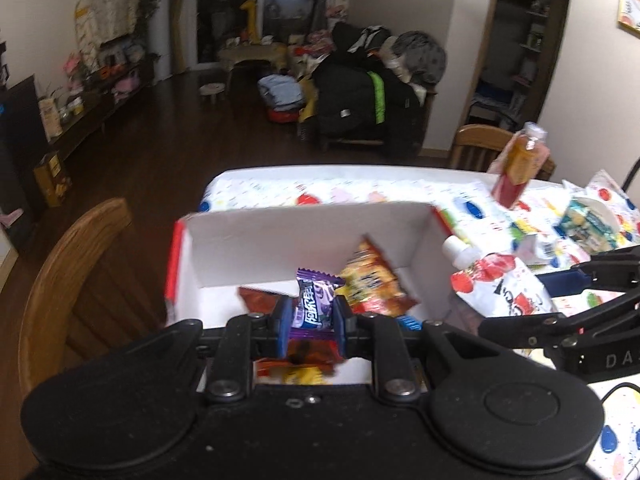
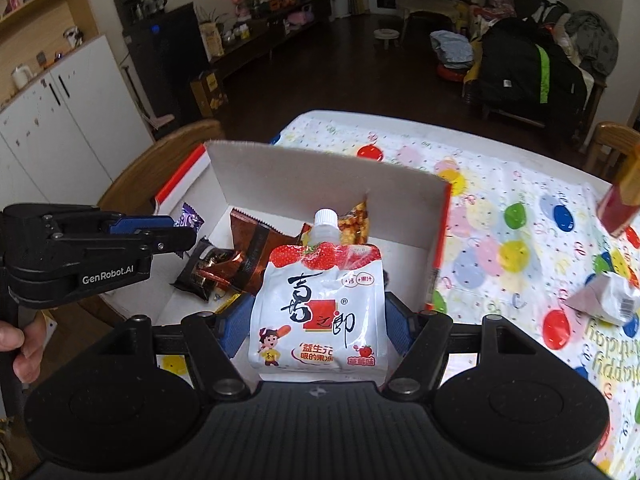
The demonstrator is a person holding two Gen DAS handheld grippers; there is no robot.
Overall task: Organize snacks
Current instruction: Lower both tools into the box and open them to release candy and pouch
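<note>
A white cardboard box (image 1: 304, 240) (image 2: 320, 188) stands on the table and holds several snack packets, among them a yellow-orange bag (image 1: 372, 280) and a brown packet (image 2: 248, 256). My left gripper (image 1: 312, 312) is shut on a purple wrapped candy (image 1: 314, 304) over the box's near side; it also shows in the right wrist view (image 2: 176, 232). My right gripper (image 2: 316, 320) is shut on a white strawberry jelly pouch (image 2: 320, 304) with a white cap, held upright at the box's near right; the pouch also shows in the left wrist view (image 1: 496, 284).
The table has a balloon-print cloth (image 2: 500, 208). A bottle with a red-orange label (image 1: 520, 164) stands at the right, with a crumpled white packet (image 2: 612, 296) and a green-white packet (image 1: 588, 224) nearby. Wooden chairs (image 1: 72, 276) stand at the table's left and far right.
</note>
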